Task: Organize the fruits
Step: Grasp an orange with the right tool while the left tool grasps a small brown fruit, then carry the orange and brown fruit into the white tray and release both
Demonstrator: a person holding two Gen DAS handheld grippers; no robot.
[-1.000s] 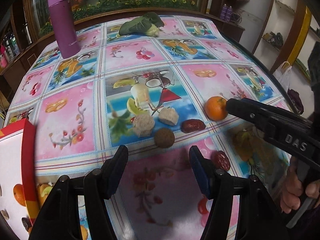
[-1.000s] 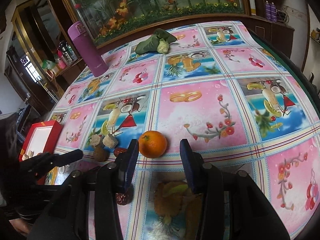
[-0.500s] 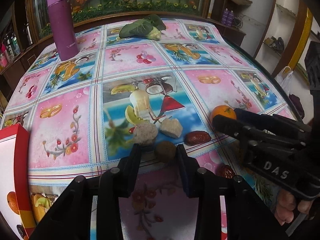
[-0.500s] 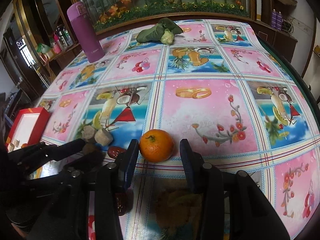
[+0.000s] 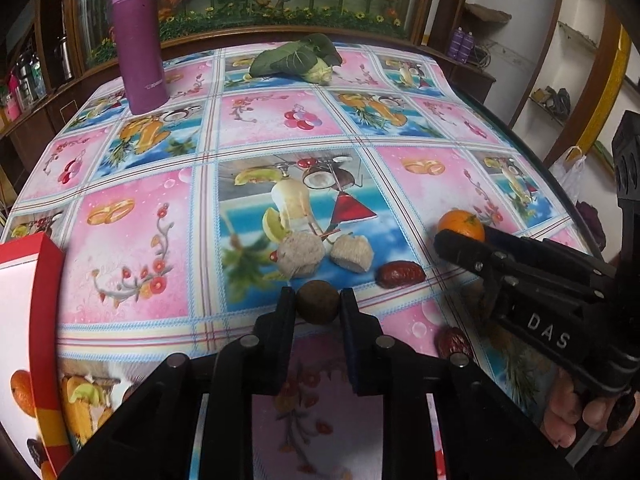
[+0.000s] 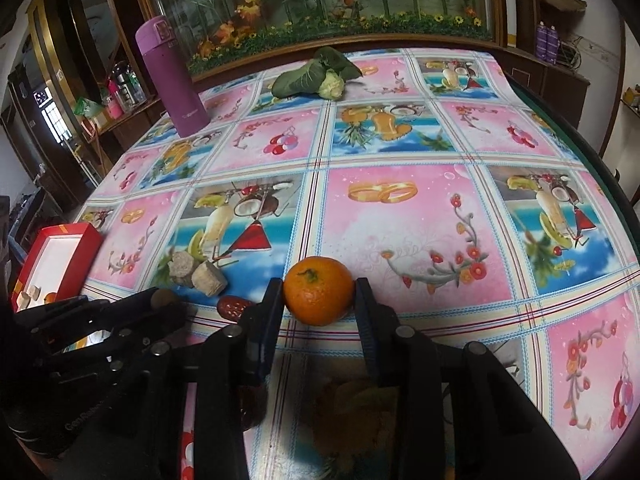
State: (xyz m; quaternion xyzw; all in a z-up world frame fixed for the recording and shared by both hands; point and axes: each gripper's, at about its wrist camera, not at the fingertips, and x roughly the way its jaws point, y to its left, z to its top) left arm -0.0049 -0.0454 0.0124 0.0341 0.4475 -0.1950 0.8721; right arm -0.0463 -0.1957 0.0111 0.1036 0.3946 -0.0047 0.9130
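Observation:
My left gripper (image 5: 318, 304) is shut on a small brown round fruit (image 5: 317, 301) that rests on the tablecloth. In the right wrist view an orange (image 6: 319, 296) sits between the fingers of my right gripper (image 6: 319, 300), which are shut on its sides. Two pale beige lumps (image 5: 301, 254) (image 5: 354, 254) lie just beyond the brown fruit. A red date (image 5: 401, 274) lies to their right and a second date (image 5: 452, 341) lies nearer, by the right gripper's body. The orange (image 5: 461, 224) shows partly behind the right gripper in the left wrist view.
A red-rimmed box (image 5: 38, 300) with a white inside stands at the left edge. A purple flask (image 5: 139, 38) stands at the far left of the table. A leafy green vegetable (image 5: 296, 58) lies at the far middle. A person's hand (image 5: 576, 412) holds the right gripper.
Both grippers have moved forward and their fingers have come together: the left onto the brown round fruit, the right onto the orange. The fruits on the table have not shifted.

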